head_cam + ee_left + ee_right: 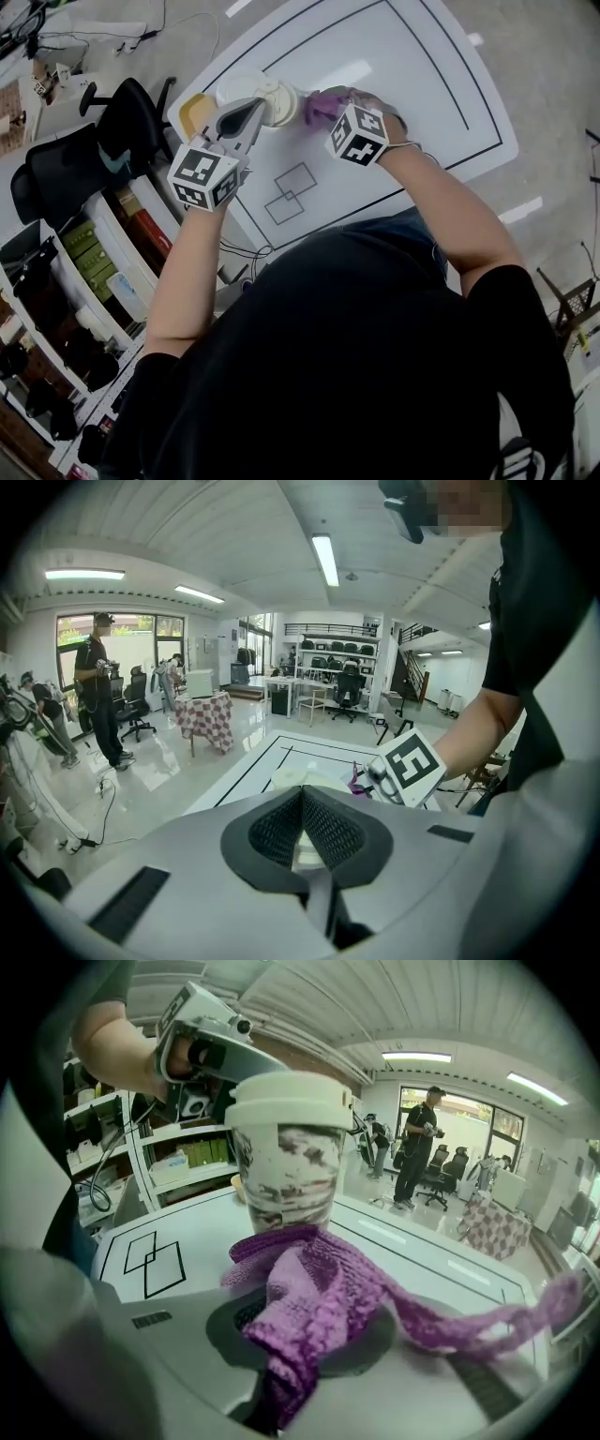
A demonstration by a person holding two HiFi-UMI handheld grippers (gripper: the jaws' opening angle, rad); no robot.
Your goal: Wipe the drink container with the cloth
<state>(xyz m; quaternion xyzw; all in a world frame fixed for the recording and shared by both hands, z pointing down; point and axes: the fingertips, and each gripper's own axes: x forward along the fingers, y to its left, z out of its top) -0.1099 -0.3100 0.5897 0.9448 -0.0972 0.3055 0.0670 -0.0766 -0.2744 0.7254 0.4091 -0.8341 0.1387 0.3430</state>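
Observation:
The drink container [286,1166], a paper cup with brown marbling and a cream lid, stands upright on the white table [412,84]. My left gripper [255,108] comes down from above and is shut on the lid's rim. A cream sliver of lid shows between its pads [272,832]. My right gripper [305,1330] is shut on a purple knitted cloth [309,1288]. The bunched cloth presses against the cup's lower wall, and a long tail trails off to the right. In the head view the cloth [322,105] sits just right of the cup [281,103].
Black outlined squares [291,192] are marked on the table near me. A yellow item [195,112] and a white disc [239,87] lie beside the cup at the table's left edge. Office chairs [122,131] and shelves [103,253] stand to the left. People stand far off [98,696].

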